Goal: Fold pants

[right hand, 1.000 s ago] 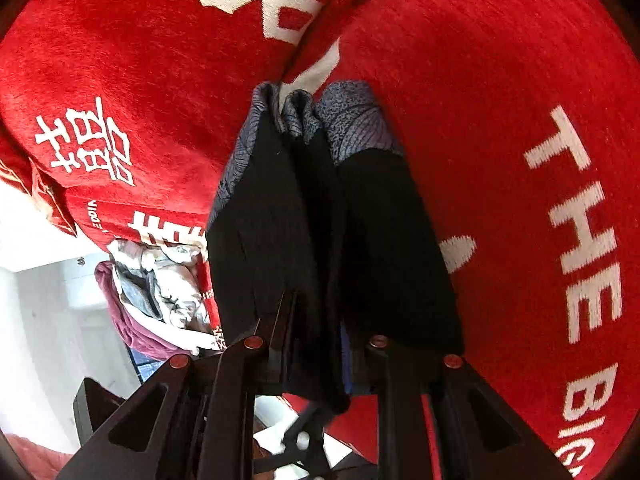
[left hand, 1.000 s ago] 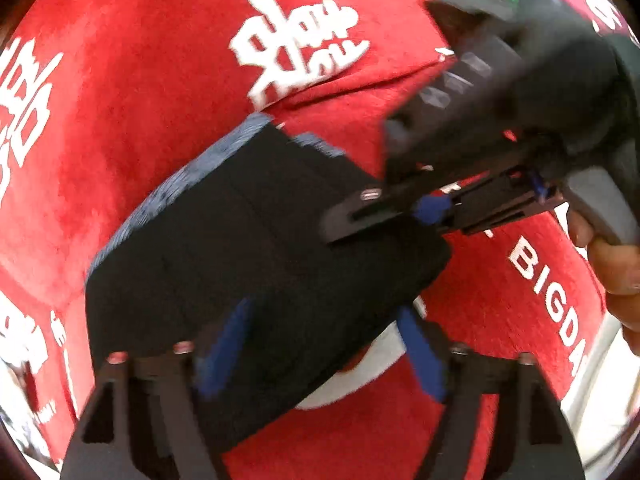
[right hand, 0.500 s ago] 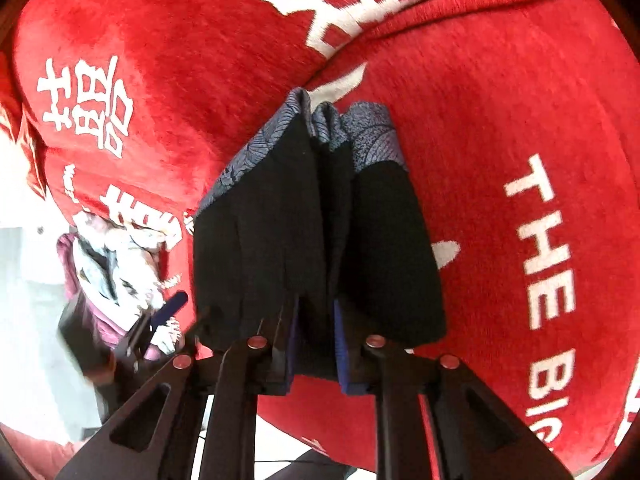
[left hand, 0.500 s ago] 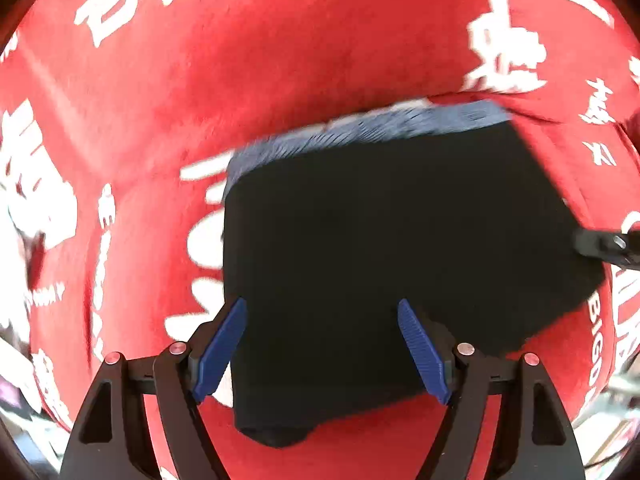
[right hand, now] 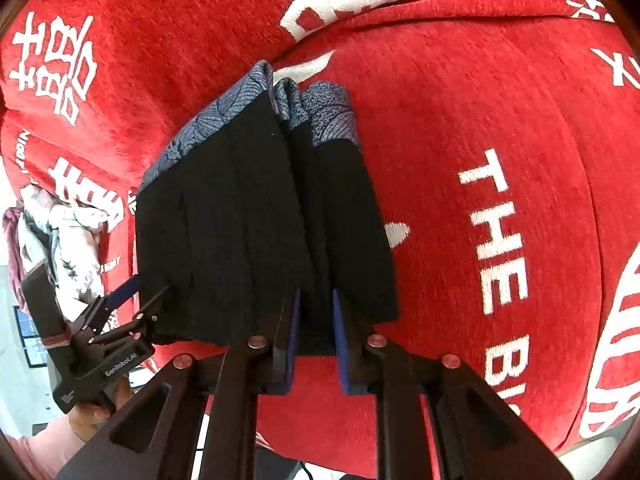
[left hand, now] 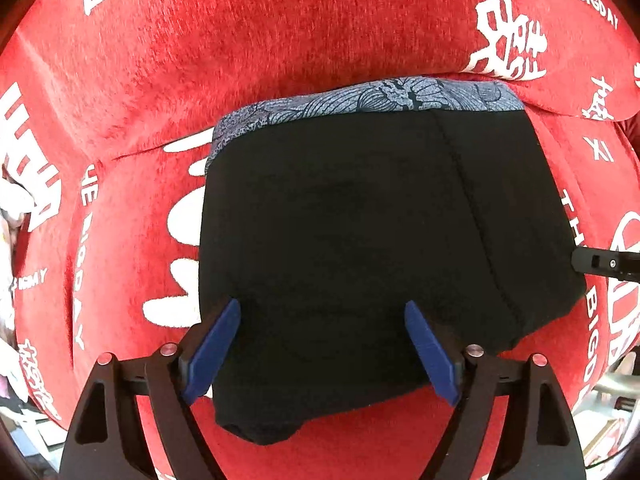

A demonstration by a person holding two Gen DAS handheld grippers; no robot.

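Black pants [left hand: 360, 240] with a blue-grey patterned waistband [left hand: 360, 98] lie folded on a red blanket [left hand: 280, 32] with white lettering. My left gripper [left hand: 322, 312] points down over their near edge. Its jaws are opening; the cloth lies under and between the blue pads [left hand: 216, 340], which do not press on it. In the right wrist view the pants [right hand: 240, 220] show as several stacked layers. My right gripper [right hand: 316, 304] pinches a fold at their near edge, its jaws easing slightly. The left gripper [right hand: 120, 312] is at the pants' left edge there. The right gripper's tip [left hand: 600, 262] shows at the left view's right edge.
A heap of pale and purple clothes [right hand: 60, 232] lies beyond the blanket's left edge. A person's hand [right hand: 92, 412] holds the left gripper's handle. The red blanket [right hand: 480, 120] stretches wide to the right of the pants; pale floor shows below its edge.
The left gripper has swung across and rolled to sit square over the pants, with its jaws wider. The right gripper has lifted a little, still pinching the fold.
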